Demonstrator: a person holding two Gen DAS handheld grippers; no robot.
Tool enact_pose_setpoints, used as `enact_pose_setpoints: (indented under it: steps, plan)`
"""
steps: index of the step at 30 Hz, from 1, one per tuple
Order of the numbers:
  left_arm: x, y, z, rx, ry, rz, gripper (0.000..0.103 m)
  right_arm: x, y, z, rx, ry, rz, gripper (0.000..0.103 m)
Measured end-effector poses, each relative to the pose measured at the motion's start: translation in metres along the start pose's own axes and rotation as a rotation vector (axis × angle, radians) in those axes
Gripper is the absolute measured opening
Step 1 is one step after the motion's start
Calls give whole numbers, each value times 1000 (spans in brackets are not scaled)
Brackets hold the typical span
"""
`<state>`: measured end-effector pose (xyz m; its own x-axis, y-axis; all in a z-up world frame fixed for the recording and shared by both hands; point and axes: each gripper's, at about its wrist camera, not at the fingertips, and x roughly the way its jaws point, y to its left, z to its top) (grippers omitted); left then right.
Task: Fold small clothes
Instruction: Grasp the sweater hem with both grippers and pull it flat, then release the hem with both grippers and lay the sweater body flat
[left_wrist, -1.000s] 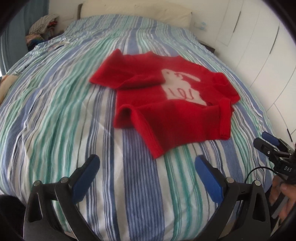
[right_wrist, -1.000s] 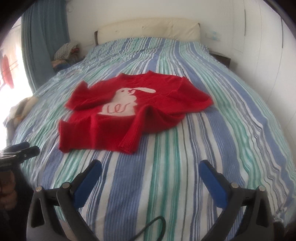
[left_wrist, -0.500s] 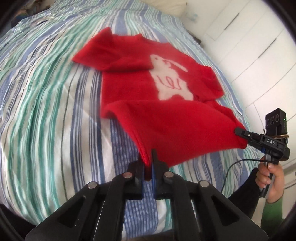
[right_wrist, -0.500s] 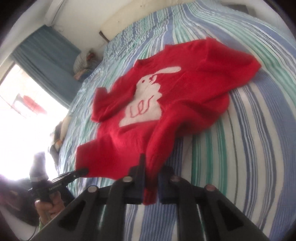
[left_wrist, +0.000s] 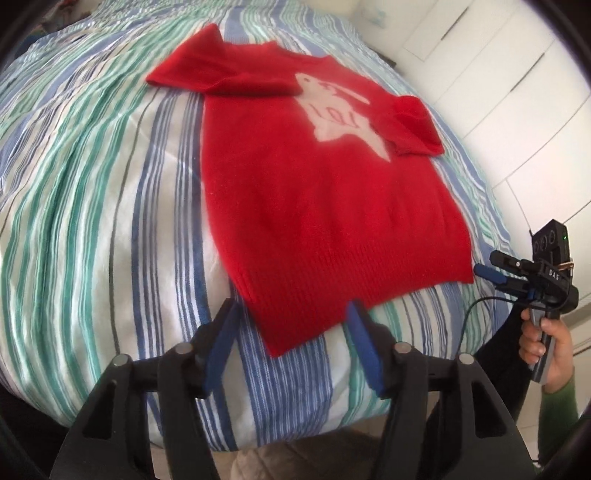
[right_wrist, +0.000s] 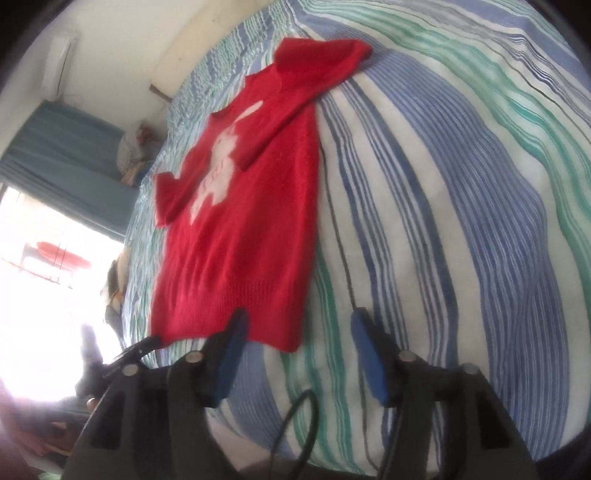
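Note:
A small red knitted sweater (left_wrist: 317, 192) with a white rabbit on its front lies spread flat on the striped bed, hem toward me, both sleeves folded in over the chest. It also shows in the right wrist view (right_wrist: 243, 221). My left gripper (left_wrist: 291, 314) is open, its blue pads on either side of the hem's left corner, not holding it. My right gripper (right_wrist: 295, 323) is open just off the hem's right corner. The right gripper also shows in the left wrist view (left_wrist: 491, 277), open beside the hem.
The bed (left_wrist: 92, 184) has a blue, green and white striped cover and drops off just below the grippers. White wardrobe doors (left_wrist: 517, 92) stand to the right. A blue curtain (right_wrist: 66, 155) and bright window lie to the left, with a pile of clothes (right_wrist: 133, 155) near the headboard.
Both grippers, shut on the hem corners half a second ago, have opened and let go. The sweater's lower half has been pulled out and now lies flat.

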<state>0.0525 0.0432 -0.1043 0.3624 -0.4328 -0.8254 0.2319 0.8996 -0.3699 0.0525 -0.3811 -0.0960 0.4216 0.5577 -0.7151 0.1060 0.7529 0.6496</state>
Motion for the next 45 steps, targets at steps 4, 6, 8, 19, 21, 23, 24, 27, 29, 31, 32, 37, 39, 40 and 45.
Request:
enact_pose_setpoints:
  steps: [4,6,8,19,21,23,24,27,29,31,32,37,39,40,45]
  plan:
    - [7,14,-3,-74,12,-41,12,29,6,3,-48,28,47,67]
    - [10,20,-2,-112,24,-44,6,43,2,0,-61,68,40,3]
    - [1,21,-4,-121,11,-22,5,42,3,-3,-83,59,-10,5]
    - [13,14,-12,-24,30,162,2,15,21,-18,-251,63,-295,4]
    - [16,14,-14,-20,23,176,2,29,6,-18,-217,81,-291,4]
    - [17,12,-15,-16,13,186,2,35,-1,-19,-194,69,-270,3]
    - [17,12,-16,-15,9,189,2,34,-3,-18,-188,64,-265,3]
    - [20,12,-16,-23,9,192,2,33,-6,-19,-168,50,-246,3]
    - [18,11,-16,-19,12,203,3,28,-12,-21,-152,35,-235,2]
    - [17,7,-16,-8,6,216,5,26,-11,-23,-142,17,-227,3]
    - [18,5,-16,-3,1,223,6,25,-10,-24,-144,10,-227,4]
    - [13,1,-20,13,-26,251,10,21,-2,-27,-169,-4,-243,14]
    - [12,-2,-21,20,-31,267,17,20,1,-28,-179,-4,-256,19]
    - [10,-2,-21,23,-30,270,21,19,3,-28,-182,-2,-260,24]
    - [-11,1,-28,28,-38,328,68,1,4,-33,-192,7,-336,37]
